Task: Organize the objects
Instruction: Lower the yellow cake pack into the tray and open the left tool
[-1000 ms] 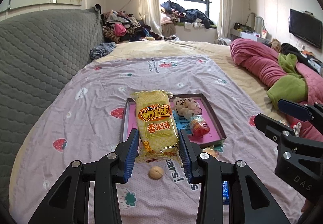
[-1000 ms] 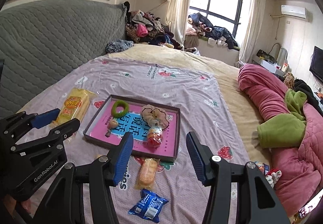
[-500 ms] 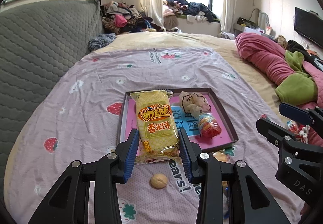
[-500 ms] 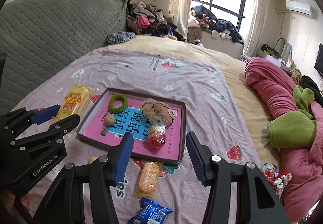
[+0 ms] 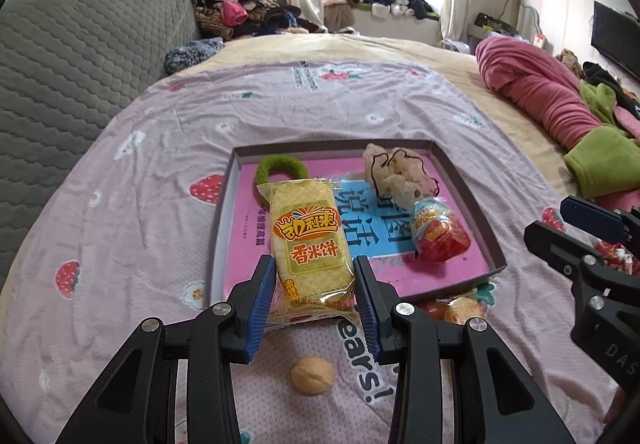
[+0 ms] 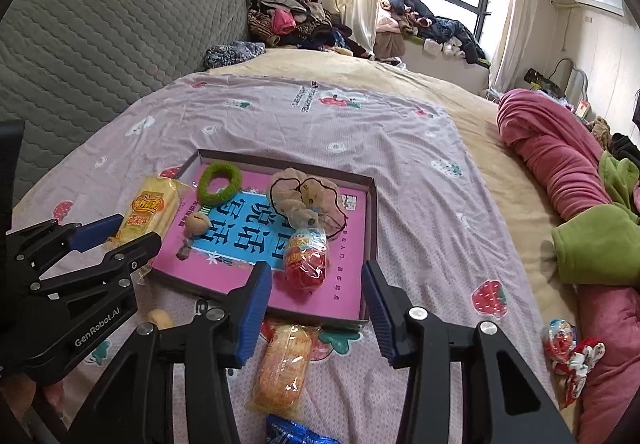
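My left gripper (image 5: 314, 302) is shut on a yellow rice-cracker packet (image 5: 307, 240) and holds it over the near left edge of a pink-lined tray (image 5: 456, 179). The packet (image 6: 148, 209) and left gripper (image 6: 116, 234) also show in the right wrist view. The tray (image 6: 370, 211) holds a green ring (image 6: 219, 183), a beige scrunchie (image 6: 308, 199), a red-wrapped snack (image 6: 306, 256) and a small figure (image 6: 196, 226). My right gripper (image 6: 316, 308) is open and empty above the tray's near edge.
On the strawberry bedsheet lie a walnut (image 5: 312, 376), an orange snack packet (image 6: 284, 364), a blue packet (image 6: 296, 434) and a red-white wrapper (image 6: 568, 348). A pink quilt (image 6: 560, 159) lies right, a grey headboard (image 6: 100, 39) left.
Both grippers have moved forward and lower toward the tray. The left gripper still holds the yellow packet, now over the tray's left edge, uncovering the green ring.
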The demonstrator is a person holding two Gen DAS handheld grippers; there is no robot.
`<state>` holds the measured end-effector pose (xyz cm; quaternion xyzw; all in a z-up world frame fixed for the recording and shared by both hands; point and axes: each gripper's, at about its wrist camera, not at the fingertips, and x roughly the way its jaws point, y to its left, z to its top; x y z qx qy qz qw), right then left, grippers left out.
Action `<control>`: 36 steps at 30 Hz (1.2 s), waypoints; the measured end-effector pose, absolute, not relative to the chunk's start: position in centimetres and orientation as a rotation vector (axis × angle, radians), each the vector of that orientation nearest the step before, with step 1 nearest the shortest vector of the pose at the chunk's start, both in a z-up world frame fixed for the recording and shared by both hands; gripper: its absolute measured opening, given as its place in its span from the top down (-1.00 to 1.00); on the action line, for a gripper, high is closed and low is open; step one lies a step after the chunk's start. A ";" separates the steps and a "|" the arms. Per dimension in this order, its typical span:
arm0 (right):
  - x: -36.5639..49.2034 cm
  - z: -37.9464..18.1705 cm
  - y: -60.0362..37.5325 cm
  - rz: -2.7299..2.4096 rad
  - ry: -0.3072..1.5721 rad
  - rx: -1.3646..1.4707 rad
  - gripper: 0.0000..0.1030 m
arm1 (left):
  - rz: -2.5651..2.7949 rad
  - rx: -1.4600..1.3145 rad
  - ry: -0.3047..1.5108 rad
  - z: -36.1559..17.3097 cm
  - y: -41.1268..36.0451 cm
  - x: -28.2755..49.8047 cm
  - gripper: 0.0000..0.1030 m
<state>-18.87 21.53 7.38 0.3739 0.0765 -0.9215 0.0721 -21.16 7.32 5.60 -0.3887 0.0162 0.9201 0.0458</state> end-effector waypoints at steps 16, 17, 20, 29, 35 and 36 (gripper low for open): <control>-22.7 3.7 23.0 -2.733 0.207 1.180 0.12 | 2.745 -1.288 0.118 0.6 10.5 -25.5 0.21; -22.9 3.4 23.1 -2.731 0.204 1.184 0.12 | 2.743 -1.293 0.118 0.4 10.6 -25.8 0.21; -23.5 2.5 23.5 -2.727 0.192 1.197 0.12 | 2.730 -1.306 0.134 -0.2 11.2 -26.6 0.21; -24.2 0.8 24.6 -2.721 0.142 1.213 0.12 | 2.699 -1.342 0.164 -1.5 12.9 -28.3 0.21; -24.4 0.5 24.7 -2.717 0.137 1.212 0.12 | 2.691 -1.367 0.173 -2.3 13.3 -29.1 0.21; -24.4 0.5 24.6 -2.715 0.138 1.214 0.12 | 2.692 -1.368 0.176 -2.4 13.3 -29.2 0.21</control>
